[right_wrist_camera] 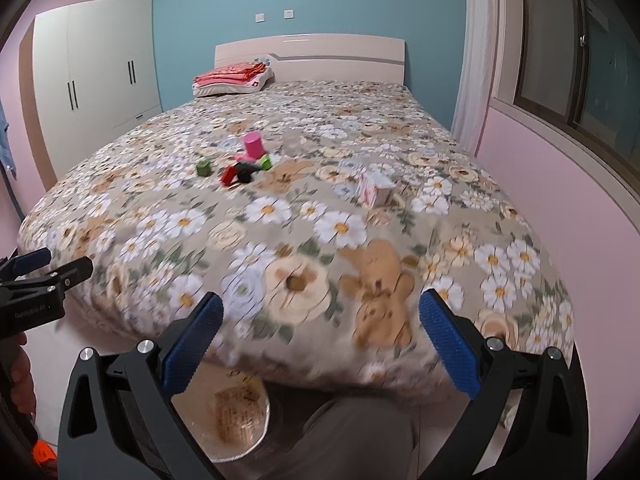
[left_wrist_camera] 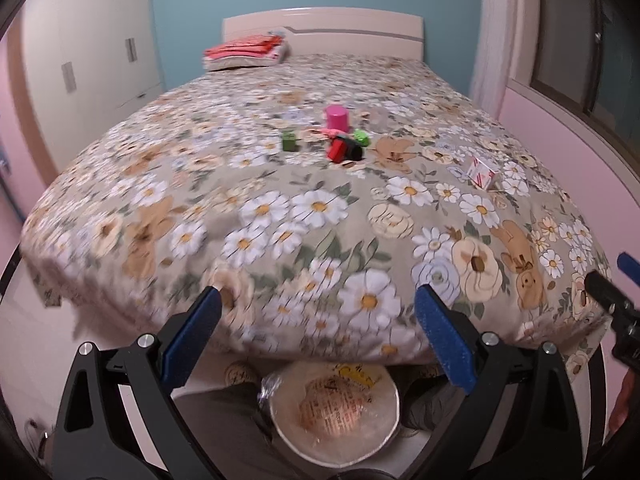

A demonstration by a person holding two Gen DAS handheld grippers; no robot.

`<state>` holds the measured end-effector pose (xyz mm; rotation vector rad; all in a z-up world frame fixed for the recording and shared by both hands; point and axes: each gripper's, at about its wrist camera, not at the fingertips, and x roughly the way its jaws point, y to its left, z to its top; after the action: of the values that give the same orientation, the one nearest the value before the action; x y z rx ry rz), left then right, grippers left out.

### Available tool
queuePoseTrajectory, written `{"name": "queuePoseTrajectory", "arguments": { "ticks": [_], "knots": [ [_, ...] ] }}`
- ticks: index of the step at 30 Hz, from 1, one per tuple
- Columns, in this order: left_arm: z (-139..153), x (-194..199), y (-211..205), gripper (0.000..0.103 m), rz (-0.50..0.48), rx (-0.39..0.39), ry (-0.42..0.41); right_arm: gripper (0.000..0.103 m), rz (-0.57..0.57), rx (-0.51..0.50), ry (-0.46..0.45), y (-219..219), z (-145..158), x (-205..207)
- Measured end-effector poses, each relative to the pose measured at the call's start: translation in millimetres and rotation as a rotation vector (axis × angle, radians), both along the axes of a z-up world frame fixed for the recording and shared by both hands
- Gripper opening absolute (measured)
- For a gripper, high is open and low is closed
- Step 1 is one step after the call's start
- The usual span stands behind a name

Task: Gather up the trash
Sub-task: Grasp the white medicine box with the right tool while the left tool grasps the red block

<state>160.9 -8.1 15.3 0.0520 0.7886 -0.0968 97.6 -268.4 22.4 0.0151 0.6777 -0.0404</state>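
From the left wrist, the left claw (left_wrist_camera: 318, 308) hangs spread and empty at the bed's (left_wrist_camera: 280, 216) foot, well apart from the mid-bed litter cluster (left_wrist_camera: 340, 138); reaching could topple the pink cylinder (left_wrist_camera: 337, 117). From the right wrist, the right claw (right_wrist_camera: 320, 316) also gapes empty, the small carton (right_wrist_camera: 374, 188) nearer; soft bedding may let it slip.

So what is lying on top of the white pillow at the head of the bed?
A stack of folded red and pink cloth lies on the white pillow, by the headboard. The cloth covers most of the pillow top; anything between the layers is hidden.
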Motion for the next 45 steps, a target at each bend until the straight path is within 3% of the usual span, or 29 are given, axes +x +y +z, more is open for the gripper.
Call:
{"name": "queuePoseTrajectory", "arguments": {
  "ticks": [6,16,22,27,32,37,42,45],
  "knots": [
    [-2,61,-8,0.095,-0.089,0.017,-0.010,0.100,0.004,0.007,0.012,-33,4,57],
    [-10,164,-9,0.095,-0.174,0.008,-0.017,0.100,0.076,0.016,0.118,-85,-14,174],
    [-32,226,-11,0.095,-0.267,0.078,-0.017,0.100,0.136,0.035,0.174,-115,-37,241],
    [-61,278,-15,0.095,-0.364,0.079,0.017,0.100,0.155,0.094,0.219,-134,-64,290],
    [-94,329,-19,0.095,-0.410,0.077,0.061,0.100,0.189,0.088,0.252,-136,-88,324],
    [-113,368,-19,0.095,-0.393,0.043,0.104,0.100,0.229,0.045,0.284,-131,-104,346],
    [-123,392,-22,0.094,-0.422,-0.033,0.144,0.100,0.253,0.040,0.305,-129,-115,361],
    [-123,399,-26,0.080,-0.450,-0.068,0.151,0.099,0.260,0.037,0.311,-129,-119,365]
  ]
}}
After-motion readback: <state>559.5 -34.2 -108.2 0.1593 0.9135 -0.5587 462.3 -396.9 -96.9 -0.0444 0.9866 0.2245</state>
